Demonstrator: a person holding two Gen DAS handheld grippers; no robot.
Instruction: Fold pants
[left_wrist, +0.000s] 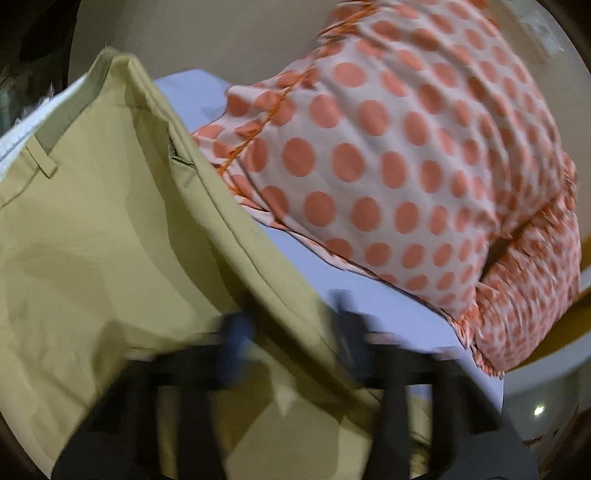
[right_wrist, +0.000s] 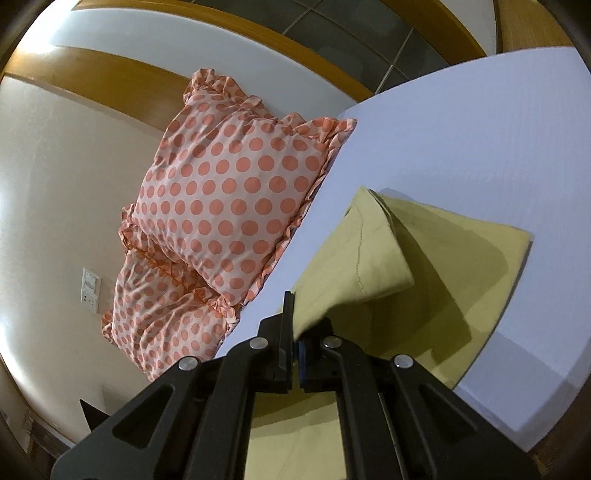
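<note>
Khaki pants (left_wrist: 92, 229) fill the left wrist view, waistband and a belt loop (left_wrist: 40, 158) at the upper left, lying on the lavender bed sheet (left_wrist: 332, 269). My left gripper (left_wrist: 291, 332) is blurred; its jaws stand apart with a seam edge of the pants running between them. In the right wrist view the pants (right_wrist: 376, 254) lie partly folded on the sheet (right_wrist: 461, 147). My right gripper (right_wrist: 295, 332) is shut on a fold of the pants and holds it lifted off the layer below.
Two pillows with orange polka dots (right_wrist: 221, 199) lean against the cream wall at the head of the bed; they also show in the left wrist view (left_wrist: 388, 158). A wall switch (right_wrist: 90, 290) is on the wall. Wooden frame (right_wrist: 110, 81) borders the bed.
</note>
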